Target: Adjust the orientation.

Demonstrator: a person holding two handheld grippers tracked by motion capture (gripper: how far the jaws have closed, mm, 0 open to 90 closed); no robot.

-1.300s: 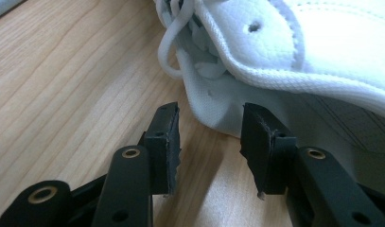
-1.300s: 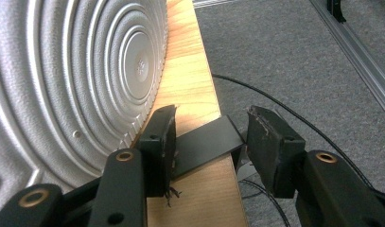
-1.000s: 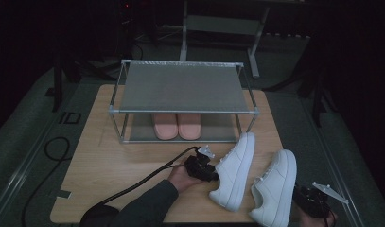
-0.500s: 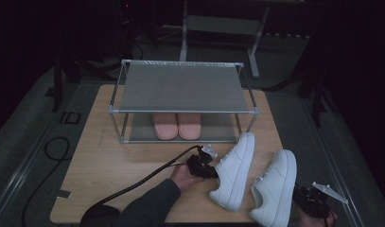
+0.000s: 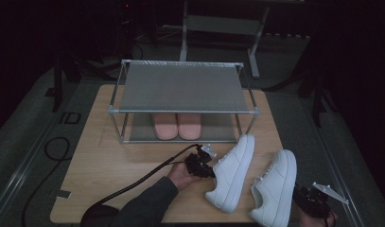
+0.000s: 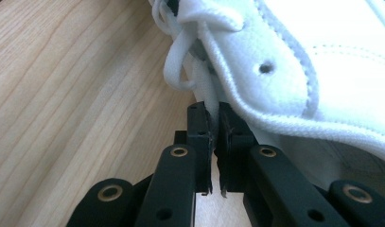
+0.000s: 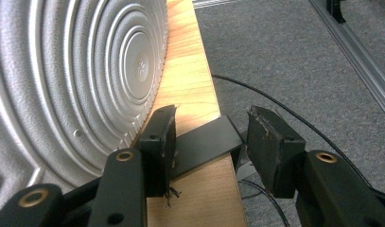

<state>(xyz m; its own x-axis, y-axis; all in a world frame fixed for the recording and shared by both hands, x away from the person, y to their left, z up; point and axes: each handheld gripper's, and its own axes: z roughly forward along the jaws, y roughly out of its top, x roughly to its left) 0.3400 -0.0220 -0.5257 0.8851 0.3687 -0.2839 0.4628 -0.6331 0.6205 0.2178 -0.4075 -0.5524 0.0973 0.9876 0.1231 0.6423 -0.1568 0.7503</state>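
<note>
On the wooden table in front of you stands a two-tier metal rack at the far side. A pair of pink shoes sits on its lower shelf, side by side. Beyond it, what looks like a grey stand rises in the dark.

Dim, murky high view with black surroundings; both gripper views bright, near parts soft.

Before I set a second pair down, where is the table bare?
The wood left of the shoe rack and of the left gripper is bare, crossed only by the cable. The rack's top shelf is bare too. The front right is crowded: two white sneakers with the right gripper beside them.
</note>
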